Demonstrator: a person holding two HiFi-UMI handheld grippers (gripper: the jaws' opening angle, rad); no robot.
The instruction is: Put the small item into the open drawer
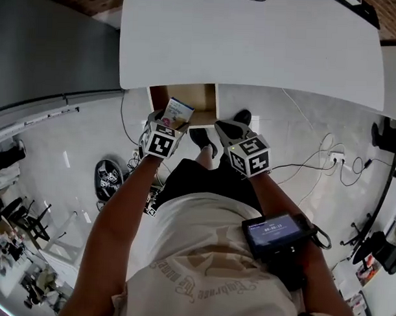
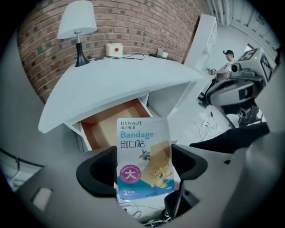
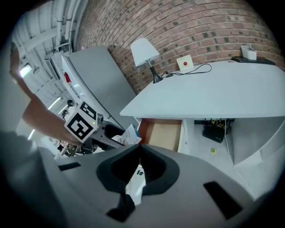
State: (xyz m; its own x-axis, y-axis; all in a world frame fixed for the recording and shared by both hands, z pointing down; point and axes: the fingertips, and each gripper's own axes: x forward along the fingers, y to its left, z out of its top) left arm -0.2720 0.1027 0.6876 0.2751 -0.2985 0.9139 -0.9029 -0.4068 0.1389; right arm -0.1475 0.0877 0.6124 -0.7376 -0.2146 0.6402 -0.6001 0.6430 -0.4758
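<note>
Pinched a Hynaut bandage packet [image 2: 143, 156] between the pads of the left gripper [image 1: 174, 123], upright, printed face turned to that gripper's camera. Clamped it by the lower half and left the upper half standing free above the jaws. Held it in the head view at 12 o'clock from the left marker cube [image 1: 161, 144], over the front left corner of the open drawer [image 1: 157, 95] and not yet down inside. Saw that drawer, in the left gripper view, at 12 o'clock beyond the packet's top edge, wood-lined and pulled out from under the white desk [image 2: 120, 80]. Saw on the desk, at 11 o'clock, a white-shaded lamp [image 2: 77, 27] and a small box with a red button [image 2: 114, 48] against the brick wall [image 2: 147, 22].

Carried nothing in the right gripper [image 3: 139, 149]: pressed its jaws together, tip against tip. Hung it at 3 o'clock of the left gripper, near but apart, just short of the drawer's front right corner. Saw a pair of dark shoes [image 1: 202, 138] on the pale floor between the two grippers. Wore a small lit screen [image 1: 274, 231] on the right forearm.
</note>
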